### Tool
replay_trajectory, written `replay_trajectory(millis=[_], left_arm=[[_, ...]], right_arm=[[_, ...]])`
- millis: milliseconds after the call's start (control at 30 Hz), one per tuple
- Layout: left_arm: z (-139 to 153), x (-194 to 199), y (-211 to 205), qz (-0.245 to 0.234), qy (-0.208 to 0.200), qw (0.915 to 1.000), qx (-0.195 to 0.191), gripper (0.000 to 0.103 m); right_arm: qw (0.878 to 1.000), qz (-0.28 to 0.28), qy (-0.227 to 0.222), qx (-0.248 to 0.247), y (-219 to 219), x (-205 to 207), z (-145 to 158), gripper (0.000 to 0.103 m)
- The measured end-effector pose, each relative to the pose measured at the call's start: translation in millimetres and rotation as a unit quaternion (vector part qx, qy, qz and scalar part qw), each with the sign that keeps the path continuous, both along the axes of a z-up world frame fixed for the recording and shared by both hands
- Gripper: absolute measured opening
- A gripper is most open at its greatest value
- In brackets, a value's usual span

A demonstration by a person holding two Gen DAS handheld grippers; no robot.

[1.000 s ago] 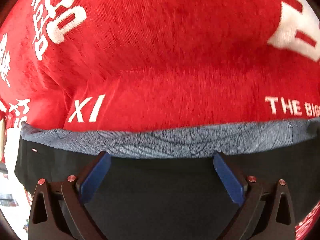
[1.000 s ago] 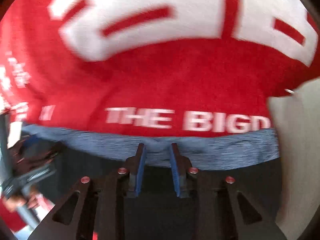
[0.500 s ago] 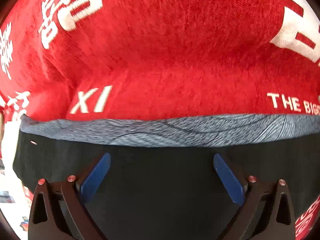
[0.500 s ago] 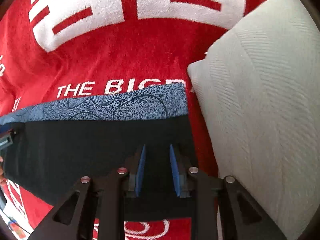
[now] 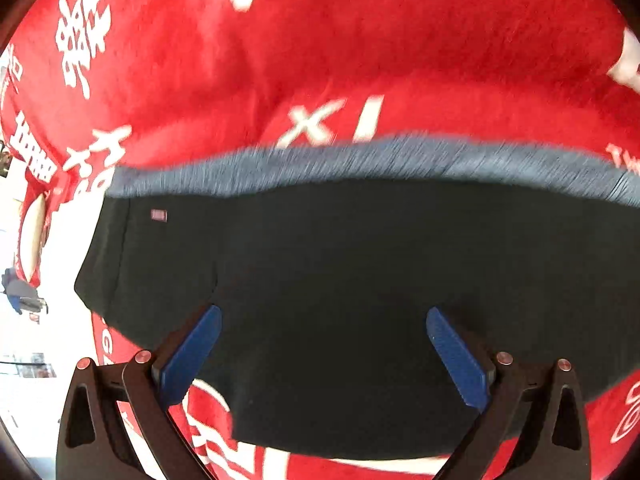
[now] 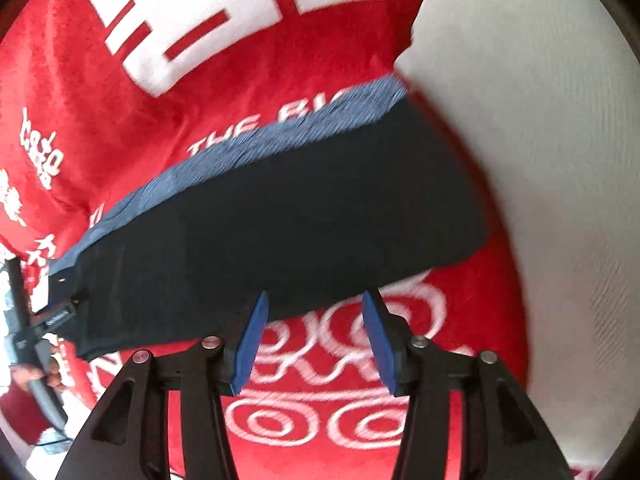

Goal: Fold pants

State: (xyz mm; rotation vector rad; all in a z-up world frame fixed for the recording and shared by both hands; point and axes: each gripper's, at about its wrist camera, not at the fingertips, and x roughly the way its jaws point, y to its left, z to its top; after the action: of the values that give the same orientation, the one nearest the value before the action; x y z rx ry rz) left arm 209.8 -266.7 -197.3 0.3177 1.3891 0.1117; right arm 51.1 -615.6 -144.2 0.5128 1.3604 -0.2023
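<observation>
Two grippers over folded black pants (image 5: 340, 280), which lie flat on a red blanket (image 5: 280, 60) beside a pale pillow (image 6: 540, 140), grey-blue band on the far edge. Left gripper (image 5: 324, 356) spread wide, holding nothing. Right gripper (image 6: 312, 340) jaws opening, nothing between them, just off the pants' near edge.

I am seeing bright, even daylight in both fisheye views. Motion blur is smearing the grey-blue patterned waistband (image 5: 360, 164) and white lettering; edges are bowing, corners are vignetting black.
</observation>
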Motion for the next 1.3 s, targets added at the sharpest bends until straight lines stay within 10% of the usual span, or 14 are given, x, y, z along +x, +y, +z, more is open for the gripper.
replay_trajectory(millis=[433,700,1300], left_arm=[[13,3,96,-0.016,-0.032,0.998,-0.051,0.103],[3,8,149,-0.023,-0.032,0.9976,-0.057,0.103],[4,13,125,-0.073,-0.04,0.9906,-0.109,0.103]], right_arm=[[0.968,0.005,-0.041,0.247,189,2,-21,0.053],[0.955,0.023,-0.034,0.293,307,39,-71,0.053],[0.948,-0.107,-0.041,0.296,310,42,-78,0.036]])
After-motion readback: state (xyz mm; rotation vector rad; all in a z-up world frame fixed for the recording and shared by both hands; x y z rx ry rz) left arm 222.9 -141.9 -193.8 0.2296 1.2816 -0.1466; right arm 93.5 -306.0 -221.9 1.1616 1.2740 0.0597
